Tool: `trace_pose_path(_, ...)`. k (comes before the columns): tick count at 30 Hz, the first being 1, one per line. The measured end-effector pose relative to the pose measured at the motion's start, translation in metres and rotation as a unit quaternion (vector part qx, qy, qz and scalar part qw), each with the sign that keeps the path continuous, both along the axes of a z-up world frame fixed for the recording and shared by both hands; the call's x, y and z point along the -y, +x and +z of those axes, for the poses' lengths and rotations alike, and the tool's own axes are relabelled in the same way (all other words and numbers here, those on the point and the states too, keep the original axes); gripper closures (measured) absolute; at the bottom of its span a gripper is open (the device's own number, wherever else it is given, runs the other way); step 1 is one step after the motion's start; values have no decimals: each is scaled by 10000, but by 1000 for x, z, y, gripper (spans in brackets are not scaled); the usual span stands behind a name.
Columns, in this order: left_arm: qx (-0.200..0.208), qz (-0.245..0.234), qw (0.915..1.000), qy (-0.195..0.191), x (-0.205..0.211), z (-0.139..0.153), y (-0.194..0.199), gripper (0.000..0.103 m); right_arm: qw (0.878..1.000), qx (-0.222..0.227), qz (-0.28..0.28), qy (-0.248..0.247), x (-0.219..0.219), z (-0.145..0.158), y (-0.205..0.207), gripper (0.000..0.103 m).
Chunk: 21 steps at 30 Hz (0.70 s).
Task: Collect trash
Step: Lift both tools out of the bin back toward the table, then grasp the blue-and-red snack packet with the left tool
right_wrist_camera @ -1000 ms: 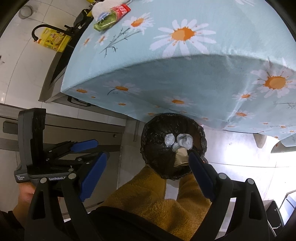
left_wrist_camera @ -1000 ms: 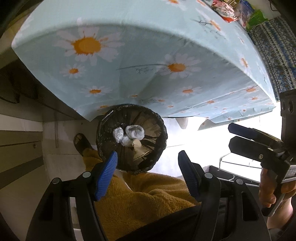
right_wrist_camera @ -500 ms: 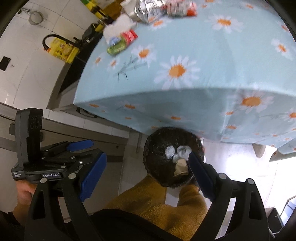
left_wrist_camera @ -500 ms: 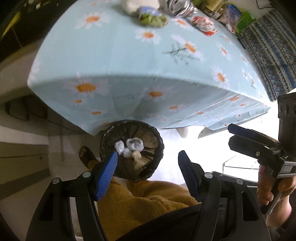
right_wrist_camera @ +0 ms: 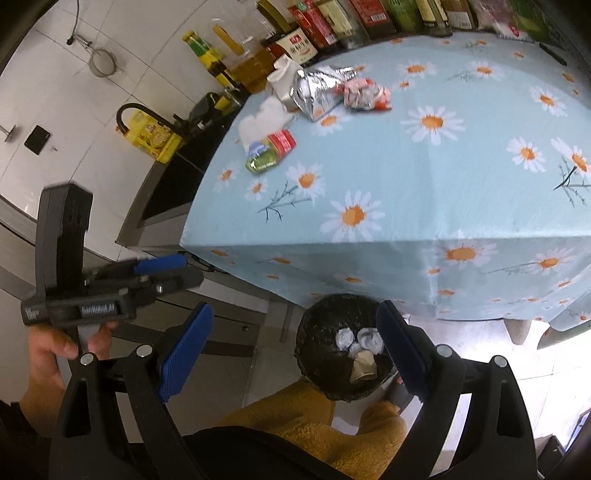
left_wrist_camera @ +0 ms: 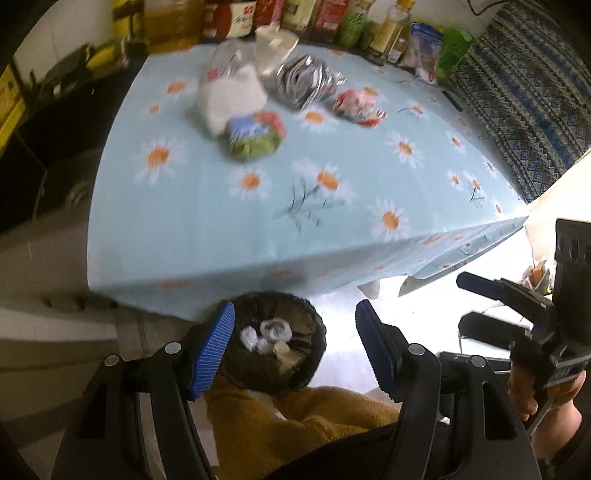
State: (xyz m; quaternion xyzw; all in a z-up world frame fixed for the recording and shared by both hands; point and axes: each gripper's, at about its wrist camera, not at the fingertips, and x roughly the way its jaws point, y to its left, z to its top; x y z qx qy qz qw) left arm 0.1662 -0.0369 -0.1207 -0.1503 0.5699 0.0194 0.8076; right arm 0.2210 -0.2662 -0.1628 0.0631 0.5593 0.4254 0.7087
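A black-lined bin [left_wrist_camera: 275, 341] [right_wrist_camera: 341, 349] stands on the floor under the table's near edge, with white paper wads [right_wrist_camera: 360, 338] and a brown scrap inside. My left gripper [left_wrist_camera: 295, 350] hangs open above it, nothing between its blue pads. My right gripper [right_wrist_camera: 295, 349] is open too, empty, also above the bin. On the daisy tablecloth [right_wrist_camera: 424, 177] lie a green-and-red wrapper [right_wrist_camera: 271, 151] [left_wrist_camera: 255, 138], a white tissue [right_wrist_camera: 264, 118], a foil bag [right_wrist_camera: 317, 90] [left_wrist_camera: 304, 83] and a red-and-white crumpled wrapper [right_wrist_camera: 365, 94] [left_wrist_camera: 358, 105].
Bottles and jars [right_wrist_camera: 332, 22] line the table's far edge. A dark sink with a black tap [right_wrist_camera: 147, 114] and a yellow pack sits left of the table. A patterned cloth [left_wrist_camera: 517, 96] lies at the right. The person's mustard-clad legs [right_wrist_camera: 314, 428] are below.
Both grippers have risen from beside the bin, so the tabletop and its trash have come into view. The bin looks smaller and lower in both views. Jaws unchanged.
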Motion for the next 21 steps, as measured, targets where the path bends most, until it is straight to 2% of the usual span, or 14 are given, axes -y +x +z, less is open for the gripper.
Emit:
trace_pose_path(1,19,3,10000,30,-1,2,5,30,10000,8,-18,40,1,1,0,14)
trace_pose_path(3,124,17,9999,-36,-3,9,14,24,9999,-9,-43,127,4,3,1,14)
trace_pose_path(11,281,-63,9995,155,-8,17,56,24,9992,-65,-205,343,9,7,9,14)
trace_pose_path(16,216,134,9996,154,-26,3,83,24,9992,7,-194,362,9,10,14,14)
trace_pose_path(19,157,280,9989,336,-37,-9,99,24,9993,55,-214,293,9,9,18,14)
trace_pose_path(21,140,350,9991,202,-42,-14,106,24,9993,39,-243,264,10,6,21,14)
